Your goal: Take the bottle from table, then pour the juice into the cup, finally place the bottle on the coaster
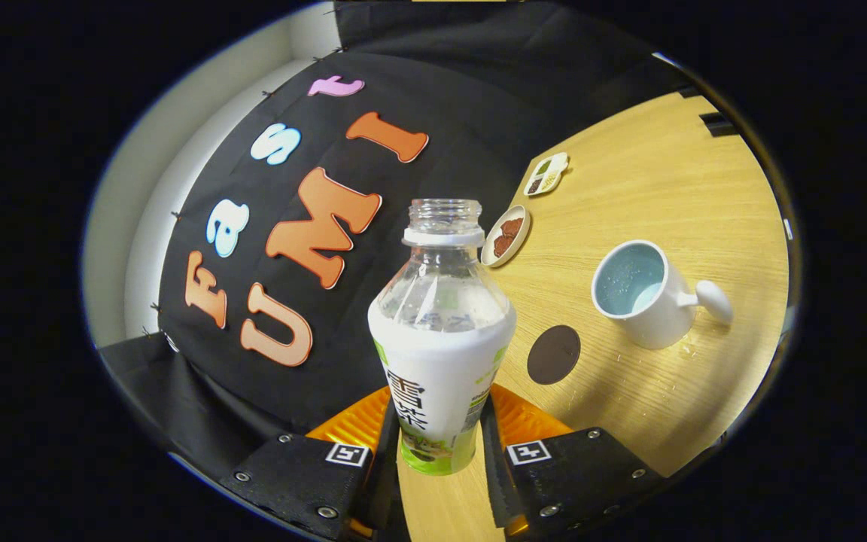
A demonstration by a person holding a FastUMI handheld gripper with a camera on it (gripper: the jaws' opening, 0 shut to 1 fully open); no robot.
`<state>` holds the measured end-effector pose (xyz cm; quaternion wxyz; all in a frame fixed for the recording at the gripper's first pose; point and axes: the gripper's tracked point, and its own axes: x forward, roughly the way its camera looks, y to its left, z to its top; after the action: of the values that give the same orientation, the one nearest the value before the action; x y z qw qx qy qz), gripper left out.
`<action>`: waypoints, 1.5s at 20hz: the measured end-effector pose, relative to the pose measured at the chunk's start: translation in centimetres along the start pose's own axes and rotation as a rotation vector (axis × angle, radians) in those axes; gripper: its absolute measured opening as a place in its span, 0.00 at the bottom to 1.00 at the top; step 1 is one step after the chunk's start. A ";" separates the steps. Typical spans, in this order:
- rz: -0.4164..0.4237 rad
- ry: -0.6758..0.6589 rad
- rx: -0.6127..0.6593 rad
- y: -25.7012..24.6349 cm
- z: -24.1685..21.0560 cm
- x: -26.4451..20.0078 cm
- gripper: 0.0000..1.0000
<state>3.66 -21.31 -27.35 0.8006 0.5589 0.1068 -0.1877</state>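
Gripper closed on the uncapped bottle, both fingers pressing its lower label; bottle lifted clear of the table, tilted; cup and coaster beyond to one side; risk: open neck spills if tipped before reaching the cup.

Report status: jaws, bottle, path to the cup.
Gripper jaws shut on bottle, cap off, lifted and tilted. Cup beyond, coaster bare between them. Nothing in the way.
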 end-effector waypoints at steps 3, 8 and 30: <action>-0.023 0.015 0.029 -0.3 -0.2 0.0 0.52; 0.002 0.041 0.194 -0.2 -0.9 1.0 0.52; 0.004 0.048 0.484 0.4 0.4 1.3 0.52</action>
<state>4.95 -21.75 -27.35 0.6411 0.7389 0.0764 -0.1928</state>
